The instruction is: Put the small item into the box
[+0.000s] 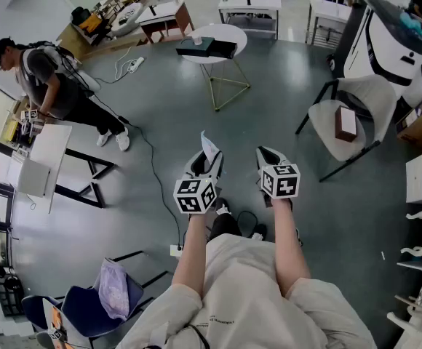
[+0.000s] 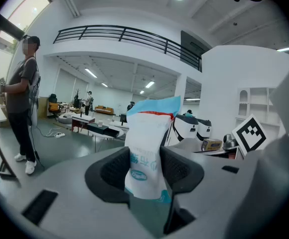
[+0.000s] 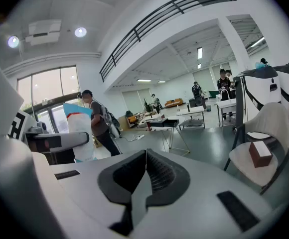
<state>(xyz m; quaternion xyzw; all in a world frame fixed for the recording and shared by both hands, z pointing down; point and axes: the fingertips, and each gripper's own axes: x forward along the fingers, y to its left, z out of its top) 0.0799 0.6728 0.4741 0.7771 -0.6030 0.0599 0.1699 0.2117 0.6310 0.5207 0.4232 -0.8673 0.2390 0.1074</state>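
My left gripper (image 1: pixel 205 163) is shut on a small white packet (image 1: pixel 209 147) with a blue top edge and a red stripe. The packet (image 2: pixel 147 151) stands upright between the dark pads and sticks out above them. Beside it, my right gripper (image 1: pixel 267 160) has its jaws together with nothing in them; in the right gripper view (image 3: pixel 145 169) the pads meet at the tip. Both are held in the air over the grey floor. A dark flat box (image 1: pixel 209 47) lies on a round white table (image 1: pixel 234 35) ahead. A brown box (image 1: pixel 345 123) sits on a chair (image 1: pixel 360 97) to the right.
A person (image 1: pixel 51 86) stands at a white desk (image 1: pixel 47 158) on the left. A cable (image 1: pixel 156 173) runs across the floor. Desks and white machines line the far side and right. A blue chair (image 1: pixel 94 307) with a purple bag is at lower left.
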